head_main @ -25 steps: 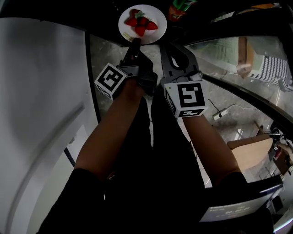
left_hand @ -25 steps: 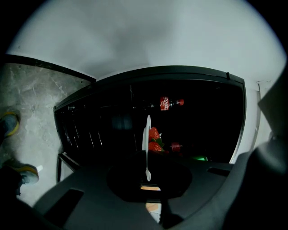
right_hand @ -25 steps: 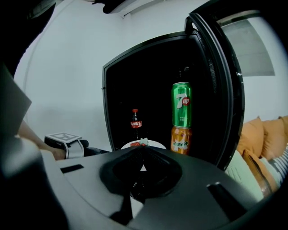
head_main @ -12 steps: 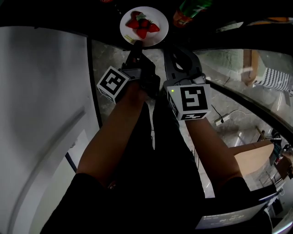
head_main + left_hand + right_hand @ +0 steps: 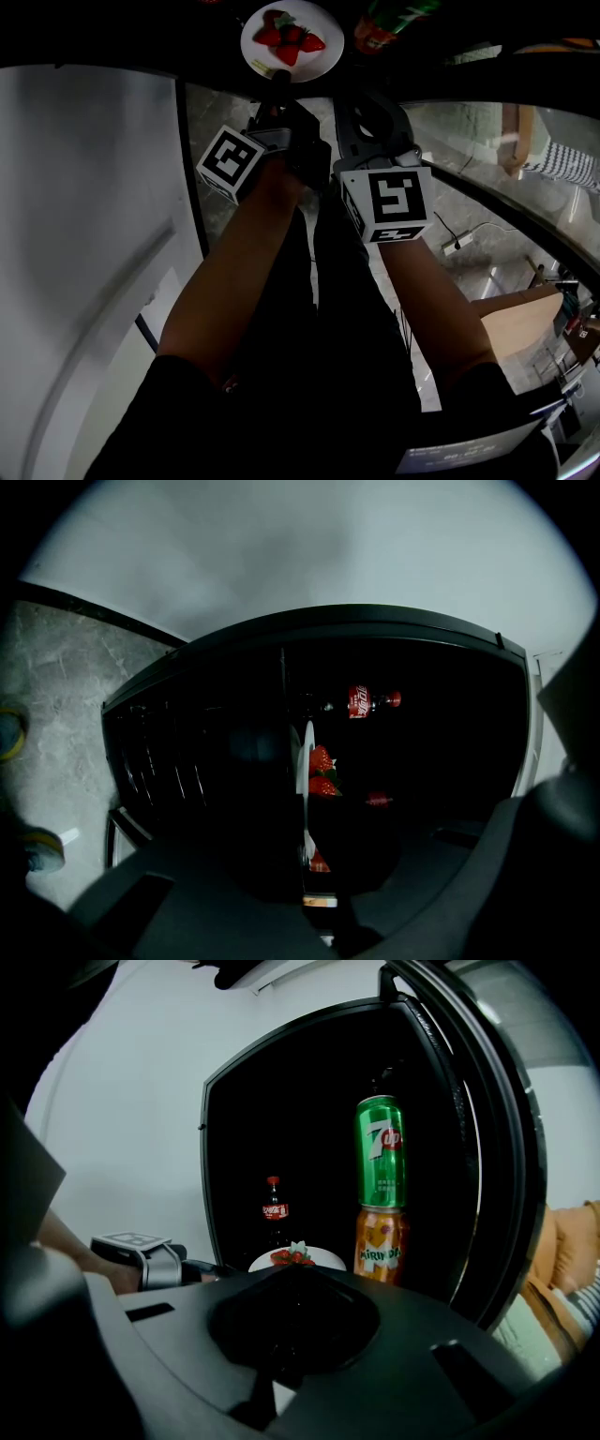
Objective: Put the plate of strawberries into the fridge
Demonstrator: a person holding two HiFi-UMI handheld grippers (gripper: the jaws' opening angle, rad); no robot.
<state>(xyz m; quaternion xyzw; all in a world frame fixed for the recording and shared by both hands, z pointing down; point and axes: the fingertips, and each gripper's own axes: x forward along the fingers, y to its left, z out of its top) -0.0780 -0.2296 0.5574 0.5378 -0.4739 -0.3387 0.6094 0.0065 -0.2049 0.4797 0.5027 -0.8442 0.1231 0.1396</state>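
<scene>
A white plate (image 5: 292,42) carrying several red strawberries (image 5: 286,37) hangs inside the dark fridge opening at the top of the head view. My left gripper (image 5: 277,79) is shut on the plate's near rim. In the left gripper view the plate (image 5: 306,757) shows edge-on between the jaws, with the strawberries (image 5: 321,761) on its right side. My right gripper (image 5: 364,94) sits just right of the plate, shut and holding nothing. In the right gripper view the plate (image 5: 296,1260) shows just past the jaws, with the left gripper (image 5: 141,1255) at its left.
Inside the black fridge (image 5: 234,1147) a cola bottle (image 5: 273,1206) stands at the back. A green 7up can (image 5: 380,1152) sits on an orange Mirinda can (image 5: 379,1241) at the right. The glass door (image 5: 487,159) stands open on the right, and a white wall (image 5: 84,206) is at the left.
Both grippers and the plate have moved a little forward, deeper into the fridge opening. The left gripper's hold on the rim is unchanged.
</scene>
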